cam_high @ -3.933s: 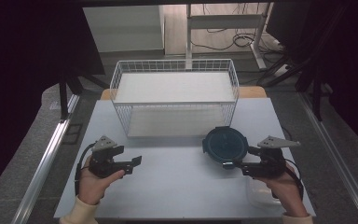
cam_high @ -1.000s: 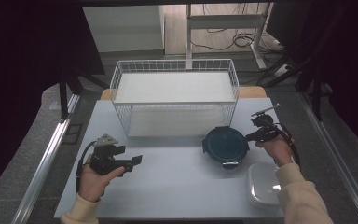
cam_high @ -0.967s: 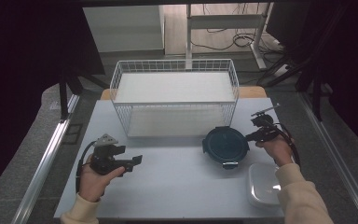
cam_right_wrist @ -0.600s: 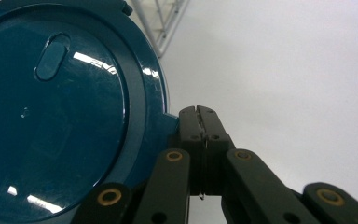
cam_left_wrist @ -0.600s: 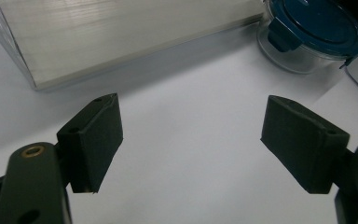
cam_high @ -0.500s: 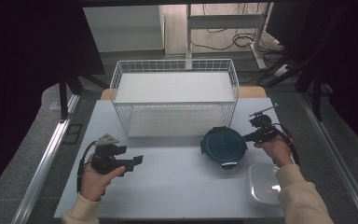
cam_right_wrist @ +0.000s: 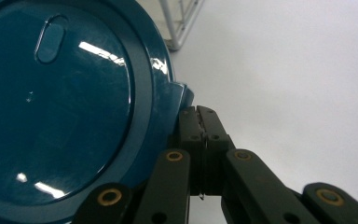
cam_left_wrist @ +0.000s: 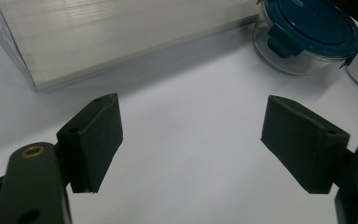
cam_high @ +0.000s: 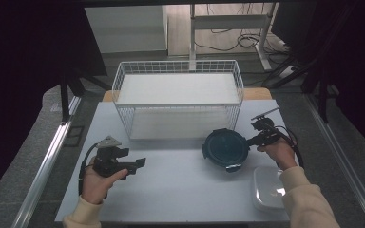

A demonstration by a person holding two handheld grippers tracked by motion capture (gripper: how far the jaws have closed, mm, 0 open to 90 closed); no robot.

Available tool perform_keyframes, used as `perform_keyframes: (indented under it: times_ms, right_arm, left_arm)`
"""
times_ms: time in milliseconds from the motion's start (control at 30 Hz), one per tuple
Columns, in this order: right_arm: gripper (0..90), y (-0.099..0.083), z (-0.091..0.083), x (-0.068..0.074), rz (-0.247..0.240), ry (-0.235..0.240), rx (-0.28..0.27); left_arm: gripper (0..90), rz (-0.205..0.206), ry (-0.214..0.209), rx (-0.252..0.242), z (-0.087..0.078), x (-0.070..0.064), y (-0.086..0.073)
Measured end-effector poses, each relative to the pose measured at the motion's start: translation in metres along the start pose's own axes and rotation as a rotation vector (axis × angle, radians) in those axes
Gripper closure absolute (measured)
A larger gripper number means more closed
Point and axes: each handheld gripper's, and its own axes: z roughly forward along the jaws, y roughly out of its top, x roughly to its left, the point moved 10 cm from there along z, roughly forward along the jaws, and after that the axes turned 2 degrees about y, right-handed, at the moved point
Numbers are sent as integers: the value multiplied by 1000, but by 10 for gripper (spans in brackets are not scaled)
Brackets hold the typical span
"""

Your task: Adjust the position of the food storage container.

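Round and blue-lidded, the glass container (cam_high: 225, 147) sits on the white table (cam_high: 180, 190) just in front of the wire basket (cam_high: 178, 102), toward my right side. From the high view I see my right gripper (cam_high: 259, 138) held at the container's right edge, with my right hand (cam_high: 278, 151) behind it. In the right gripper view the jaws are pressed flat together, their tips right against a latch tab (cam_right_wrist: 179, 93) on the rim of the blue lid (cam_right_wrist: 65, 107); I cannot tell whether anything is pinched between them. My left gripper (cam_high: 134, 165) is well apart from the container, held by my left hand (cam_high: 97, 183) above the table's left half, pointing right. In the left gripper view its jaws stand wide apart with only bare table between them, and the container shows in the far upper right with a lid latch (cam_left_wrist: 279, 42) hanging down its glass side. A white rectangular lid or tray (cam_high: 268, 187) lies near the table's front right corner, beside my right sleeve (cam_high: 306, 202).
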Motion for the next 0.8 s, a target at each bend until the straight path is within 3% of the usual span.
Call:
perform_keyframes:
  times_ms: [200,333,533,800]
  right_arm:
    - [900,0,2,12,-39,19,19]
    - [899,-2,3,23,-89,20,50]
    - [899,0,5,33,-129,28,52]
    - [899,-1,8,55,-208,58,76]
  left_arm:
    - [202,3,-5,8,2,-2,-1]
    - [203,3,-4,8,2,-1,-1]
    - [203,4,-4,9,3,-2,-1]
    - [203,4,-4,12,4,-1,-1]
